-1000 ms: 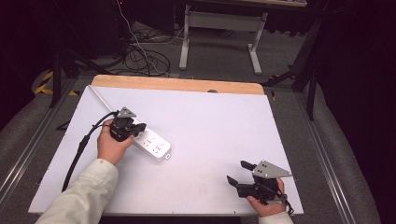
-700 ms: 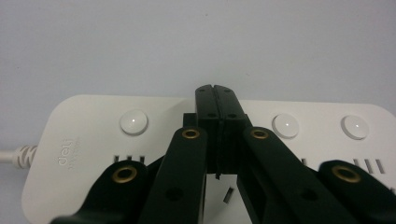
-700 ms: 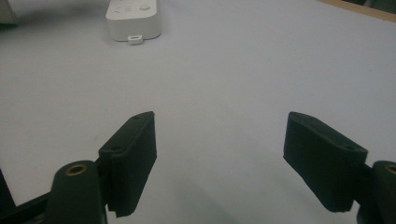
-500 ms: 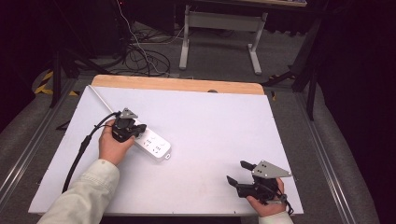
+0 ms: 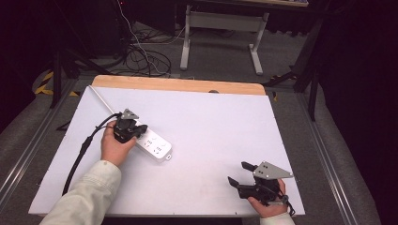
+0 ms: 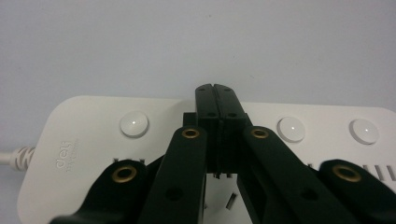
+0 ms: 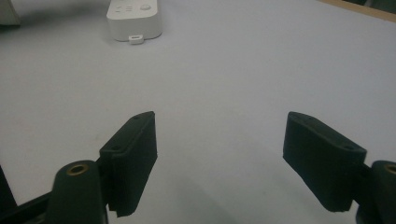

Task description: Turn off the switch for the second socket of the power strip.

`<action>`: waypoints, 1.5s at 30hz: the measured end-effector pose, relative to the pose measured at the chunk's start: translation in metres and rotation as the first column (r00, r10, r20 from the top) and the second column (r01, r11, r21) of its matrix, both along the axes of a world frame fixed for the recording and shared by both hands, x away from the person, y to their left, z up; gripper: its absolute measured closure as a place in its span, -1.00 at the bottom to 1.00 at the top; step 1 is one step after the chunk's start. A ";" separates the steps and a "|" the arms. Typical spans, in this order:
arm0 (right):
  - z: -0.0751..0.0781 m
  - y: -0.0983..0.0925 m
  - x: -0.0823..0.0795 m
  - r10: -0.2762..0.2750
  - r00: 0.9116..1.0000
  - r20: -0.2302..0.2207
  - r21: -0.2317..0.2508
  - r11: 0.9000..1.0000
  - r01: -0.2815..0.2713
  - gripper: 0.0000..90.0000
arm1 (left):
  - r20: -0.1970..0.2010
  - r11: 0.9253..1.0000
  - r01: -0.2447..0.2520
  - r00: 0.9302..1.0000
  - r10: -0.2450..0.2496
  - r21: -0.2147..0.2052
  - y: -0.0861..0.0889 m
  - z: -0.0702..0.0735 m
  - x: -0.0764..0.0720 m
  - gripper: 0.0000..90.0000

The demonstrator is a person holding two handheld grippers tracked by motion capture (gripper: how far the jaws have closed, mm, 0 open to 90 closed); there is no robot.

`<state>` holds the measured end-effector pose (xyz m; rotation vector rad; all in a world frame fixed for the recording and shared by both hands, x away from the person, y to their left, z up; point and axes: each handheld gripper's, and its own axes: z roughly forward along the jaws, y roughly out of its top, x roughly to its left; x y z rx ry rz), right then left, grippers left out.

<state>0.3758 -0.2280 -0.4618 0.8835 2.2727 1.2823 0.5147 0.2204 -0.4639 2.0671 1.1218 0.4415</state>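
White desk [image 5: 225, 117]: power strip [image 5: 155, 146] toward left edge, beneath left gripper [image 6: 215, 88], jaws pressed together, empty. Right gripper [image 7: 219, 154] near bottom-right corner, jaws wide apart, empty.

The white tabletop [image 5: 225, 126] is bright and evenly lit from above. All around the tabletop, the room is dark, almost black at the far sides. Shadows on the tabletop are soft and faint. In the left gripper view the close black jaws look a bit blurry, and the power strip [image 6: 299, 121] behind them shines softly. In the right gripper view a pale grey shadow lies under the jaws.
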 end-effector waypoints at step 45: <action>0.000 0.001 -0.001 -0.004 1.000 -0.004 -0.003 1.000 0.004 -0.40 | 0.056 0.999 -0.007 0.998 0.005 0.039 -0.004 -0.003 -0.006 1.00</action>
